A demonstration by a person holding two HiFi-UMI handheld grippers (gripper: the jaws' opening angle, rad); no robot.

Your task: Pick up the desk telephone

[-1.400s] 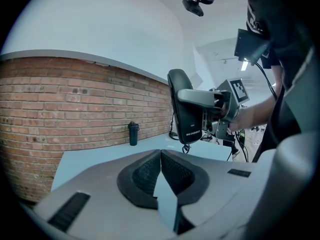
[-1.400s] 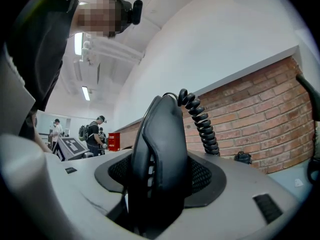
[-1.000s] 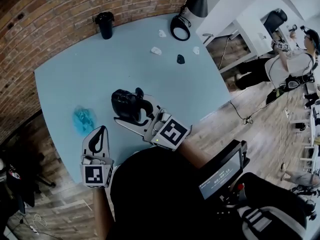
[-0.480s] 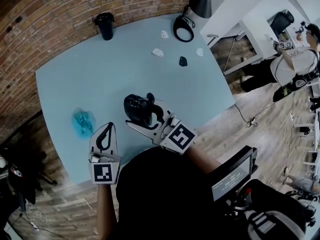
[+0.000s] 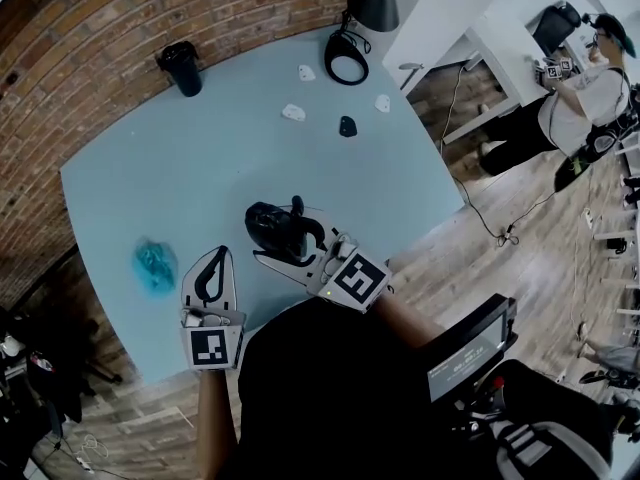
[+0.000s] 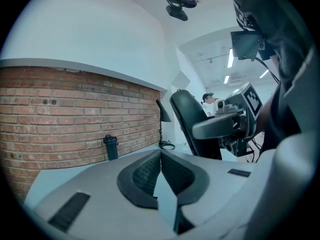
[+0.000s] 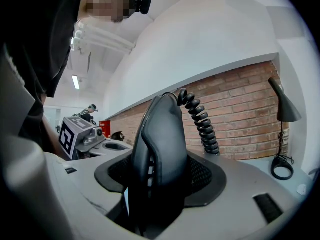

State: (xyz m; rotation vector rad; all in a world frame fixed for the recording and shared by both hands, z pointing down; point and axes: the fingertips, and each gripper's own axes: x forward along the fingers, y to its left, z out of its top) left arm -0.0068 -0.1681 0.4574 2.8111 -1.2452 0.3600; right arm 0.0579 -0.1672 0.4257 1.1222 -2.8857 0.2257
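Note:
The black desk telephone [image 5: 270, 224] is near the front edge of the pale blue table [image 5: 200, 168], in front of me. My right gripper [image 5: 290, 243] is shut on it. In the right gripper view the telephone [image 7: 160, 144] stands upright between the jaws, filling the gap, and its coiled cord [image 7: 200, 121] rises behind. I cannot tell whether it still touches the table. My left gripper [image 5: 212, 270] is left of it, over the table's front edge. In the left gripper view its pads [image 6: 150, 174] meet with nothing between them.
A crumpled blue thing [image 5: 155, 263] lies left of the left gripper. At the far side are a black cup [image 5: 181, 66], a black lamp [image 5: 372, 3] with a ring base, small white bits [image 5: 293, 112] and a small black object [image 5: 347, 126]. A person [image 5: 585, 78] stands far right.
The right gripper and the telephone have shifted slightly right, away from the blue thing. The left gripper has come in nearer to the telephone. Both stay shut.

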